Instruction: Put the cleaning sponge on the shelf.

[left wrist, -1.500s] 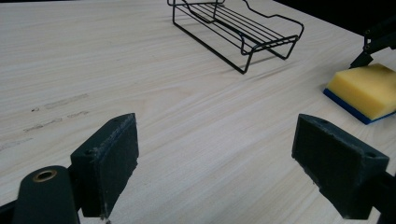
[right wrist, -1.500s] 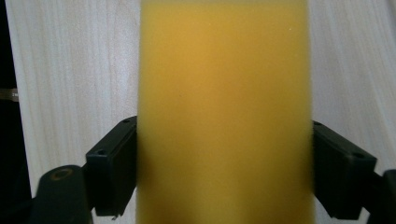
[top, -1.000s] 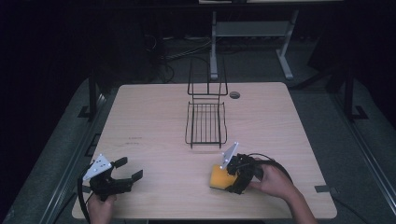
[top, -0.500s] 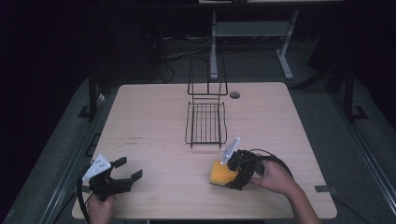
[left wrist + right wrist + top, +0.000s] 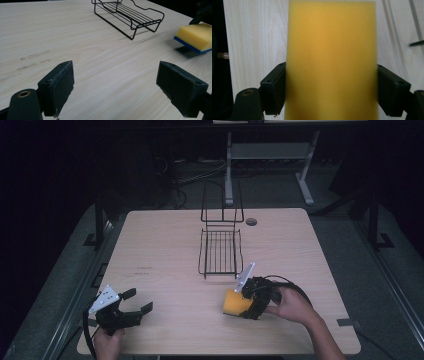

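Observation:
A yellow sponge (image 5: 234,304) with a blue underside (image 5: 187,44) is held between the jaws of my right gripper (image 5: 246,304) at the table's front right. In the left gripper view the sponge (image 5: 197,35) hangs slightly above the wood, with a shadow under it. In the right gripper view its yellow face (image 5: 332,50) sits between both pads, with my right gripper (image 5: 332,93) shut on it. My left gripper (image 5: 138,301) rests at the front left corner, open, with nothing between its jaws (image 5: 120,87). A black wire rack (image 5: 220,251) stands at the table's centre, just beyond the sponge.
The rack (image 5: 127,17) has a tall wire back on its far side. A round cable hole (image 5: 251,221) lies in the wooden table (image 5: 160,245) behind it. Faint marks (image 5: 35,54) show on the wood ahead of the left gripper. Dark floor and a metal stand (image 5: 265,155) surround the table.
My right gripper has shifted the sponge slightly up and toward the rack. The left gripper has stayed in place, still open.

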Demonstrator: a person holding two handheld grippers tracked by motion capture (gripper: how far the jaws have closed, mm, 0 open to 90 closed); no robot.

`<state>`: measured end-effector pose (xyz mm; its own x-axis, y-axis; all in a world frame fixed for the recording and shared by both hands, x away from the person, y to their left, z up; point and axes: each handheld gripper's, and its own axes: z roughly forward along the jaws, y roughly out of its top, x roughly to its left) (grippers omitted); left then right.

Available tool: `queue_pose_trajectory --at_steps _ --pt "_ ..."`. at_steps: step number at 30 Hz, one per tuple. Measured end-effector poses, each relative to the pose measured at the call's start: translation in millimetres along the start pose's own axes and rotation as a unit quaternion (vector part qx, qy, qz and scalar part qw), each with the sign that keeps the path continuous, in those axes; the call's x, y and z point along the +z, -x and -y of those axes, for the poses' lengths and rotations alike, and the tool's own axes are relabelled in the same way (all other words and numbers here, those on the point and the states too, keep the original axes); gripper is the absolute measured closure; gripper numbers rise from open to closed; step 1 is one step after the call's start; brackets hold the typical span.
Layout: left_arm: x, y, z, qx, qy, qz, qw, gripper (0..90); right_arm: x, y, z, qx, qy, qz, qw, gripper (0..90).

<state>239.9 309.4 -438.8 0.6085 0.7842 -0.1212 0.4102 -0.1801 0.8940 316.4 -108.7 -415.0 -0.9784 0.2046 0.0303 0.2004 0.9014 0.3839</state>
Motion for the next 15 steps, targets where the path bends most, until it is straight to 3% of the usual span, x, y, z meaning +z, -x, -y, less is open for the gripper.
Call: queue_pose_trajectory --at_steps 15 --pt "-0.2 0.3 0.0 0.0 0.001 0.0 1.0 14.1 -7.3 6.9 -13.9 -0.013 0.0 -0.003 0.9999 21.8"
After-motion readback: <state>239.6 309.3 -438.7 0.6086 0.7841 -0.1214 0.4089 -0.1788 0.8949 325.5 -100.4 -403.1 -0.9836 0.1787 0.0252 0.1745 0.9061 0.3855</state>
